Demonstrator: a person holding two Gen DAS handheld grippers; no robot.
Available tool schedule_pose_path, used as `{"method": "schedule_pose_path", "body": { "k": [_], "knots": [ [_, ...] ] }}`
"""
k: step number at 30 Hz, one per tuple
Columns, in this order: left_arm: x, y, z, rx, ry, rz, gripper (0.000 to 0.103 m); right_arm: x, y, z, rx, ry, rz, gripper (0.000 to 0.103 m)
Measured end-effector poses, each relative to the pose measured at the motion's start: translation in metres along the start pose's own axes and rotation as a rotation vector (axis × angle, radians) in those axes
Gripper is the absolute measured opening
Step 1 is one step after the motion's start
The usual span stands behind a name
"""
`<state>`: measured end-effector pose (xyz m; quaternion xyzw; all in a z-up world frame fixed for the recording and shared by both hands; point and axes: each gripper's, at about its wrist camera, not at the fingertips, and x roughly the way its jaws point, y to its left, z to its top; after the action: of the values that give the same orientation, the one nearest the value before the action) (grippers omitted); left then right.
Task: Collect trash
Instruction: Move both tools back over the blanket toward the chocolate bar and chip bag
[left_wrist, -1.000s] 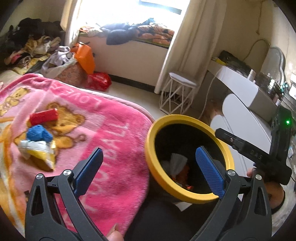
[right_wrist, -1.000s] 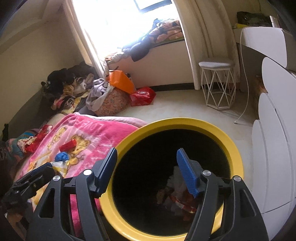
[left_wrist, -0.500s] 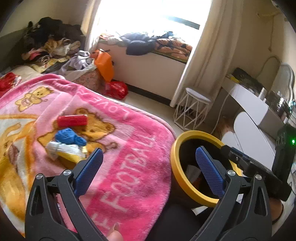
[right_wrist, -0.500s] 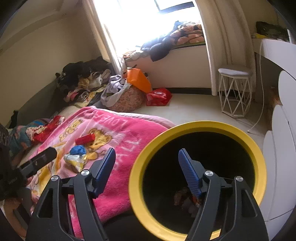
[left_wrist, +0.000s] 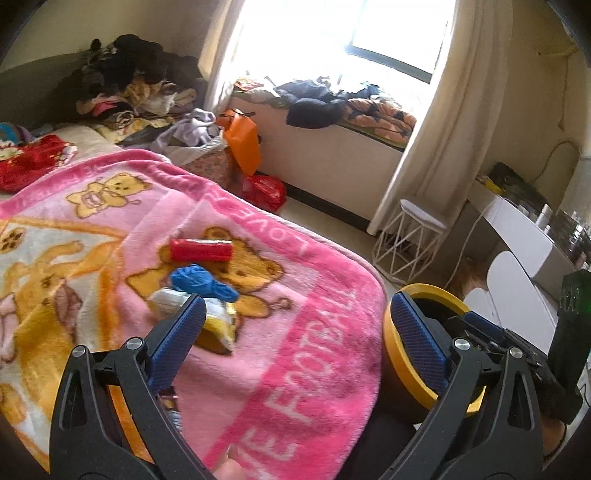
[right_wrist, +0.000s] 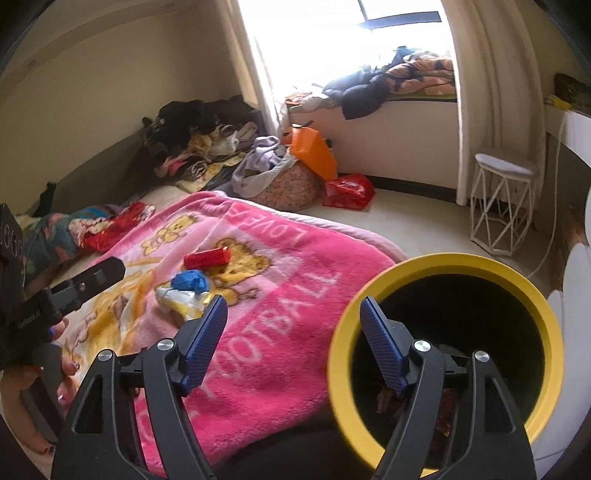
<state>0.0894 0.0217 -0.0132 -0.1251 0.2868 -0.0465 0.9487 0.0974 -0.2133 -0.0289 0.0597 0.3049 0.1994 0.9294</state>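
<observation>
Two hand-held grippers are hovering over a pink teddy-bear blanket (left_wrist: 280, 332) in a cluttered bedroom, both with their blue-padded fingers standing wide apart and gripping nothing. The left gripper (left_wrist: 295, 332) is pointing across the blanket, where three pieces of litter are lying just ahead of its left finger (left_wrist: 177, 343): a yellow-and-white wrapper (left_wrist: 207, 317) is sitting partly behind that fingertip, a crumpled blue scrap (left_wrist: 201, 281) is touching the wrapper's far side, and a red wrapper (left_wrist: 201, 250) is lying a little beyond that. The yellow-rimmed trash bin (left_wrist: 413, 369) is standing behind its right finger, beside the blanket's edge. The right gripper (right_wrist: 293, 343) is straddling that edge, its right finger (right_wrist: 382, 350) reaching over the yellow-rimmed trash bin's (right_wrist: 447, 260) dark opening, where some trash is showing dimly at the bottom, and its left finger hanging over the blanket (right_wrist: 258, 350), near the yellow-and-white wrapper (right_wrist: 181, 300), the crumpled blue scrap (right_wrist: 190, 280) and the red wrapper (right_wrist: 207, 258). A white wire stool (right_wrist: 502, 206) is standing well beyond the bin.
</observation>
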Motion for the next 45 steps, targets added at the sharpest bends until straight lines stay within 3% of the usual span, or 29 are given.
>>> {"method": "schedule_pose_path", "body": {
  "k": [27, 45],
  "knots": [
    [-0.023, 0.078, 0.0, -0.097, -0.03, 0.127, 0.092, 0.045, 0.08, 0.01, -0.174, 0.04, 0.086, 0.075],
    [-0.024, 0.118, -0.033, -0.125, 0.061, 0.177, 0.092, 0.102, 0.108, 0.01, -0.227, 0.133, 0.14, 0.075]
  ]
}}
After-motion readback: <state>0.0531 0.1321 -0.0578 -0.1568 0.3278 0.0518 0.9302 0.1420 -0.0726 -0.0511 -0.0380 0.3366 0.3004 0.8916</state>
